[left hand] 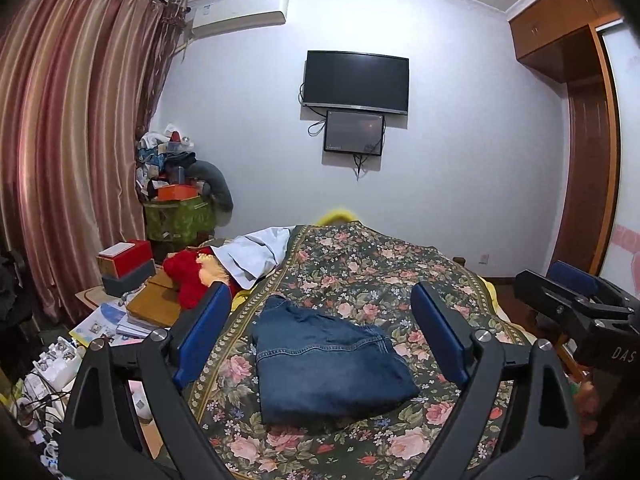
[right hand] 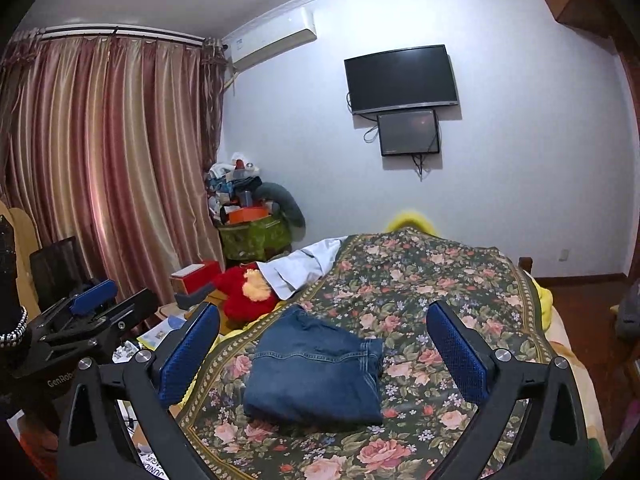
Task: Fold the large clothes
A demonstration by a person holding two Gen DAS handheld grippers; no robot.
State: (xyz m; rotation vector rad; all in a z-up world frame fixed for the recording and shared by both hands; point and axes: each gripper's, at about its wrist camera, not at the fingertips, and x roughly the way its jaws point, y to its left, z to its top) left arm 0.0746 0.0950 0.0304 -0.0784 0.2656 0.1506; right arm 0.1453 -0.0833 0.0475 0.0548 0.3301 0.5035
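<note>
Jeans (left hand: 328,360) lie folded on the bedspread (left hand: 400,272); left gripper (left hand: 320,336) and right gripper (right hand: 324,350) both wide open, empty, held clear. Folding looks finished; next probably a new garment.

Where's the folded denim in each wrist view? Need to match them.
Left wrist: folded denim lies low centre on the floral bedspread, between the open left tool's fingers.
Right wrist: folded denim lies low centre, slightly left, between the open right tool's fingers.
Shared landmark: wall TV.
</note>
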